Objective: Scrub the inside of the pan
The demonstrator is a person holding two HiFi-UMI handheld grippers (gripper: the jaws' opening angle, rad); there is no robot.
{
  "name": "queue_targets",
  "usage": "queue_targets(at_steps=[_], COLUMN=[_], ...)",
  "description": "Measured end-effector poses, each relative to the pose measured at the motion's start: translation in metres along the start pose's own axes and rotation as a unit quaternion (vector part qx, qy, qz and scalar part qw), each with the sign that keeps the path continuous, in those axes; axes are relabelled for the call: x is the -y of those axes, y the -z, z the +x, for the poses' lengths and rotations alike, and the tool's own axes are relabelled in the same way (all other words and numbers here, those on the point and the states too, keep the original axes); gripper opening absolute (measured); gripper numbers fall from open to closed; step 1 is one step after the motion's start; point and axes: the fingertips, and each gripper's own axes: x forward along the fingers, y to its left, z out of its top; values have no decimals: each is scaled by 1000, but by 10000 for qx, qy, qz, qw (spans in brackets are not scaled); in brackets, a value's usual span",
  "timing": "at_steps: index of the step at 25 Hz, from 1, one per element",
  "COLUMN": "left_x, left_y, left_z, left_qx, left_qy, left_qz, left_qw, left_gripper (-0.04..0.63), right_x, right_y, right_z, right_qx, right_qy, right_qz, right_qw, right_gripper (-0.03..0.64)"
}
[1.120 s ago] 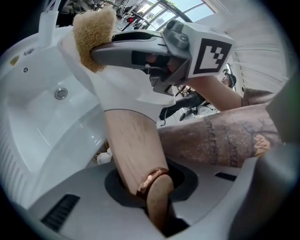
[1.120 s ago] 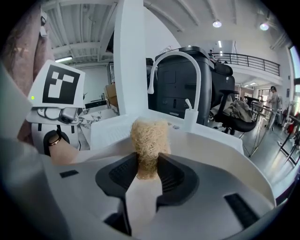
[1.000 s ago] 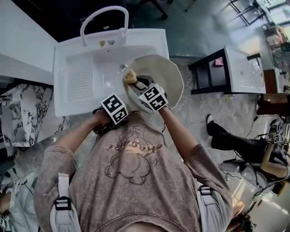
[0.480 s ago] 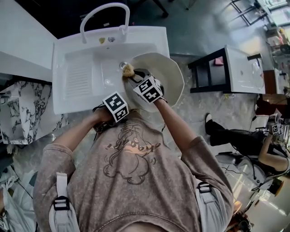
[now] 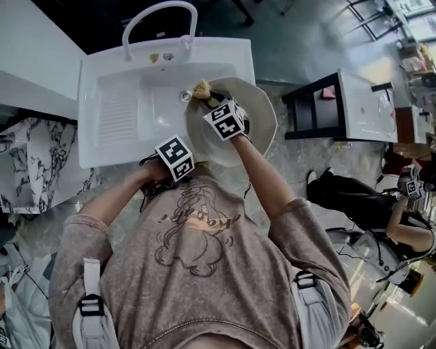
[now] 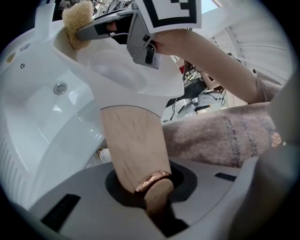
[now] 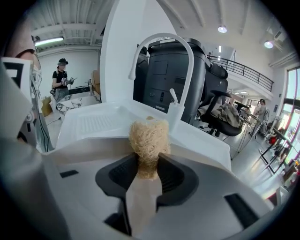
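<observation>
A cream pan [image 5: 261, 116] is held tilted over the white sink [image 5: 122, 116]. My left gripper [image 5: 178, 160] is shut on its wooden handle [image 6: 133, 145]; the handle runs up from the jaws to the pan's pale body [image 6: 117, 70]. My right gripper [image 5: 216, 109] reaches across the pan's inside, shut on a tan fibrous scrubber [image 5: 201, 87] that touches the pan's far rim near the sink drain [image 5: 184, 96]. In the right gripper view the scrubber [image 7: 149, 138] stands pinched between the jaws of the right gripper [image 7: 147, 164], with the pan's pale edge just behind it.
A white arched faucet [image 5: 157, 20] stands at the sink's back edge. A black-framed white table [image 5: 361, 102] is to the right. A person [image 5: 368, 211] sits low at the right. A marble-patterned surface [image 5: 27, 170] lies left of the sink.
My right gripper has carried the scrubber away from me across the pan's inside, from its near left side up to the far rim. The left gripper holds the handle still.
</observation>
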Motion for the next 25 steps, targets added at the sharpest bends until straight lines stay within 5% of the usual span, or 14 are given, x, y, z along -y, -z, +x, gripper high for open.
queue_targets(at_steps=[25], left_x=[2], left_y=[-3], left_z=[1], left_qx=[207], left_qy=[158], left_qz=[-120], left_qw=[9996], left_gripper=[55], right_x=[88], right_y=[56], right_z=[-36], right_qx=[-834], right_qy=[1068], right_qz=[99], right_qw=[9907], right_gripper=[143])
